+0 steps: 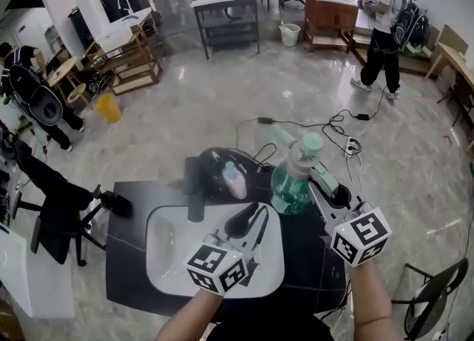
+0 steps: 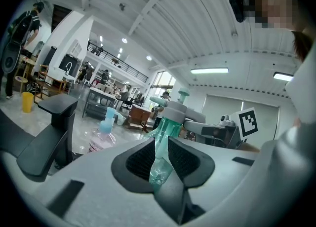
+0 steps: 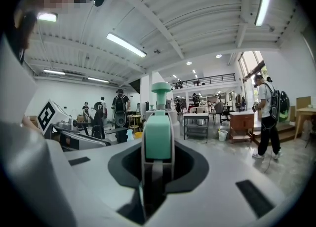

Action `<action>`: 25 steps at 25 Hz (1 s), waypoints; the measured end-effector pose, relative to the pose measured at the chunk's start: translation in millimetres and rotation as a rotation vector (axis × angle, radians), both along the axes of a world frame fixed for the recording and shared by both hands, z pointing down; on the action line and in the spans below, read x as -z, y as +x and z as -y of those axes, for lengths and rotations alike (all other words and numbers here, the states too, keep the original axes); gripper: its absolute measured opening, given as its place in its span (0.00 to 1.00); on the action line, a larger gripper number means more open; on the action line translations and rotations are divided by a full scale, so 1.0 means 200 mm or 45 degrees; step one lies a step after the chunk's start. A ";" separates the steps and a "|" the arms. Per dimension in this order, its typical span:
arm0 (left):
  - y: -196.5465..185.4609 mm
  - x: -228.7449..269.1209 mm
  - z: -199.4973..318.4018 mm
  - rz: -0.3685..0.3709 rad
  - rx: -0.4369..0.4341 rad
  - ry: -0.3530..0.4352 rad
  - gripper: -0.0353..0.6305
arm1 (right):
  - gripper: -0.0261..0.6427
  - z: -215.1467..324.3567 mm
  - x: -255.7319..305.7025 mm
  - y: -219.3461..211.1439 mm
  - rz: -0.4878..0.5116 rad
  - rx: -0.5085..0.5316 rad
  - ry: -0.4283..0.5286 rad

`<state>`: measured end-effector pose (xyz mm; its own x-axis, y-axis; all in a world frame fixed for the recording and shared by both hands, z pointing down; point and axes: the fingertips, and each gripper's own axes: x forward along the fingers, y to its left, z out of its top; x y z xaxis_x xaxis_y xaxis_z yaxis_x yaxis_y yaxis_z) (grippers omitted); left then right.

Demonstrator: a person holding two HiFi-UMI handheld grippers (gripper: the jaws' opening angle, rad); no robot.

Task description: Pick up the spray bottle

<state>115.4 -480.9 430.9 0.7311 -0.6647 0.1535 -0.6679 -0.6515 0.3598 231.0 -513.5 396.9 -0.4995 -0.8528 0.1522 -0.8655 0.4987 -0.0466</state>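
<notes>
With the right tool clenched on the mint-green head of the translucent green plastic spray bottle near the dark worktop's far-right corner, lift vertically, holding firm against swinging.

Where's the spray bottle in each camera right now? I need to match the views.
Head view: spray bottle stands right of centre, behind the white sink, right gripper clamped on its sprayer.
Left gripper view: spray bottle centre, beyond the jaws.
Right gripper view: spray bottle dead centre, between the jaws.
Shared landmark: wooden desk.
</notes>
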 end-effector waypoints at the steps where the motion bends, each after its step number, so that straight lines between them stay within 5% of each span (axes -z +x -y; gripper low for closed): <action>1: -0.01 0.01 0.00 -0.003 0.001 0.001 0.14 | 0.14 0.00 0.00 0.00 0.004 -0.008 0.006; 25: -0.05 0.17 -0.15 -0.056 -0.090 0.086 0.14 | 0.14 -0.32 0.12 -0.07 0.010 -0.003 0.060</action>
